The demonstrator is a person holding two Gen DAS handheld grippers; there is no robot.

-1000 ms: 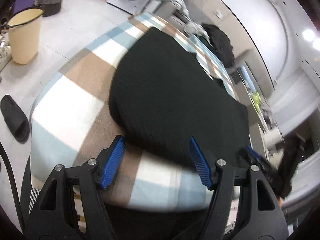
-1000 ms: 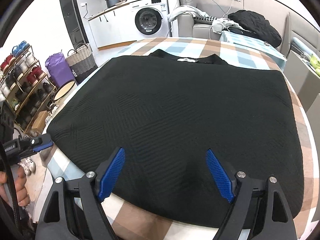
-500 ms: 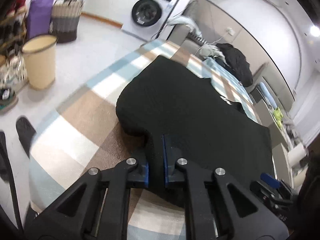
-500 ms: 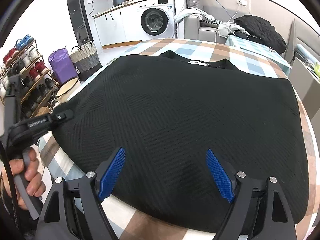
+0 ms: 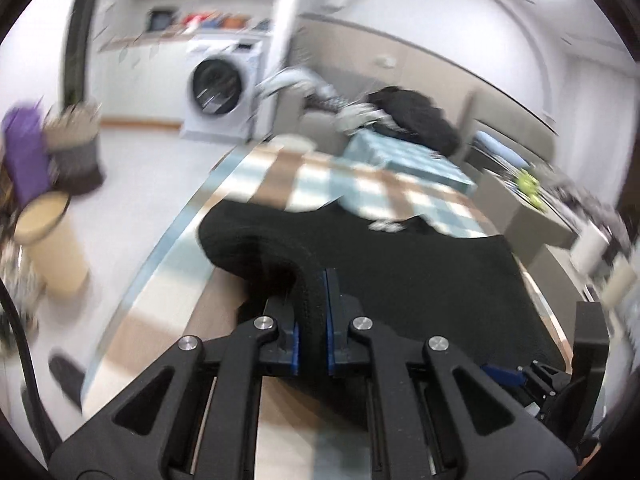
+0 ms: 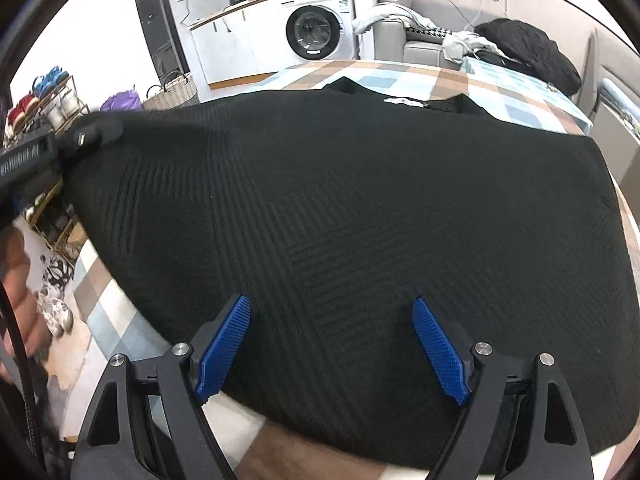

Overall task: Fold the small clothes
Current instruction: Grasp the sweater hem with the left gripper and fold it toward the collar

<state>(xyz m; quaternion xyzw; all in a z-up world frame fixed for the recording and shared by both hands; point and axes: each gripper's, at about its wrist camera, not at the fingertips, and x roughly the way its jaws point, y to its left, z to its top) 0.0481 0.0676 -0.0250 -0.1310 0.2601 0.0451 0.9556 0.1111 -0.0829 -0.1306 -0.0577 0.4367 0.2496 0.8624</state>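
A black knitted sweater [image 6: 360, 208] lies spread over a checked cloth on the table [image 6: 472, 76], collar at the far side. My left gripper [image 5: 311, 312] is shut on the sweater's left edge [image 5: 256, 248] and holds it lifted off the table; it also shows at the left of the right wrist view [image 6: 86, 136]. My right gripper [image 6: 332, 344] is open, its blue pads [image 6: 224, 348] over the sweater's near hem, holding nothing.
A washing machine [image 6: 316, 32] stands at the back. A sofa with a dark bundle [image 6: 528, 52] is beyond the table. A beige bin [image 5: 52, 240], a basket and a purple bag [image 5: 24, 160] stand on the floor at left.
My left gripper closed on the sweater's left edge and has lifted it up and inward. My right gripper stayed open over the near hem.
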